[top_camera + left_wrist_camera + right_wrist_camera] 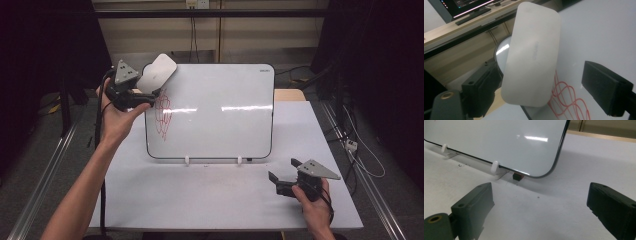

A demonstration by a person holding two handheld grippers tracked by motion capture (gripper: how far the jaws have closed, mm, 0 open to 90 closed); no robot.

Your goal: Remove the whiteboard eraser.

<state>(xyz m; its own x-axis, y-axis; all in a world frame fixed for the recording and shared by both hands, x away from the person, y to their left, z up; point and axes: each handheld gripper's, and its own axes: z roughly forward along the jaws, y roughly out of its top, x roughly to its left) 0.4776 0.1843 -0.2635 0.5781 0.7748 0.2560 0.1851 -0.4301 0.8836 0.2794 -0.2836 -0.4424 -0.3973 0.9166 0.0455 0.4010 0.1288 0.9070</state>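
A white whiteboard (220,110) stands tilted on clips on the table (200,195). A red scribble (162,112) marks its left part, also seen as the red scribble (566,100). A white rounded eraser (157,72) lies against the board's top left corner. My left gripper (149,95) is raised there, open around the eraser (531,55): the left jaw sits by its edge, and the right jaw stands apart from it. My right gripper (282,175) rests low at the front right of the table, open and holding nothing (539,195), facing the board's lower right corner (541,173).
White clips (495,167) hold the board's bottom edge. A small black and orange piece (517,176) sits under its lower right corner. Dark floor and cables lie beyond the table's right edge (345,165). A desk with a monitor (466,7) is behind the board.
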